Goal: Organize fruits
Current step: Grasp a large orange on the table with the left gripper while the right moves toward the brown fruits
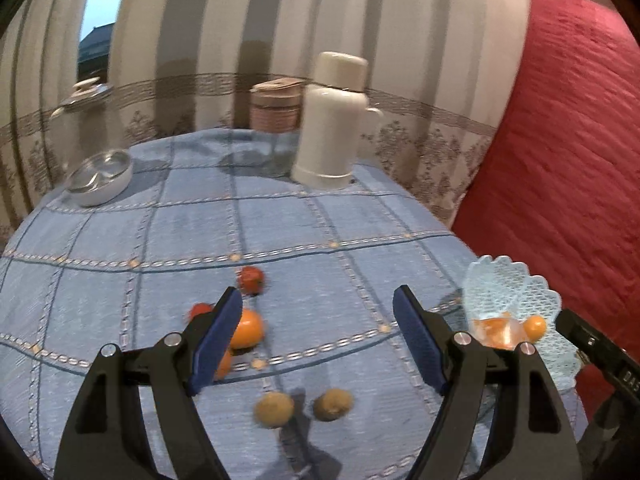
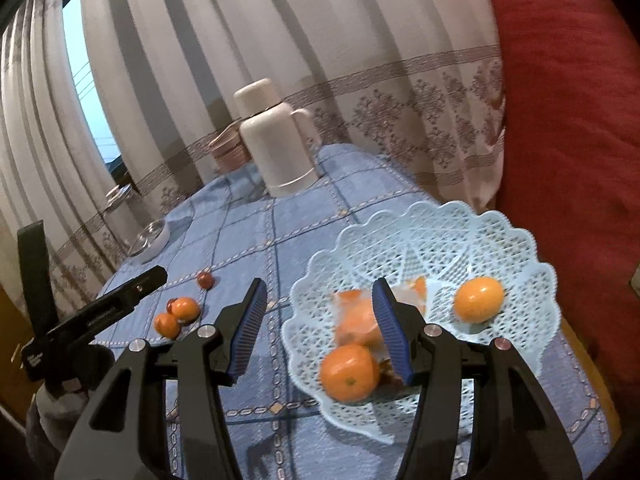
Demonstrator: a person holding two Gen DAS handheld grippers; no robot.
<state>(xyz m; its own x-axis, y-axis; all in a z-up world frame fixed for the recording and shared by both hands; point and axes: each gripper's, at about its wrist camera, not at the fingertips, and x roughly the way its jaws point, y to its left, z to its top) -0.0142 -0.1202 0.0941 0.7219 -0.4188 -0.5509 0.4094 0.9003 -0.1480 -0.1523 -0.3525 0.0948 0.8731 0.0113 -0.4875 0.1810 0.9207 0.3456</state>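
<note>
The light blue basket (image 2: 420,240) at the table's right edge already holds oranges; I see both my left gripper (image 1: 318,320) and right gripper (image 2: 320,312) apart and empty. The loose orange (image 1: 248,328) is firm, probably smooth, so I grip across its middle

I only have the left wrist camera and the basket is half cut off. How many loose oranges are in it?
Observer: Two. One orange sits at the far side of the blue basket. A second orange, hidden from you, lies by the near rim.
Operator: Is the right gripper carrying anything?
Observer: No. The right gripper is open and empty, with one finger over the basket and the other over the cloth beside it.
</note>
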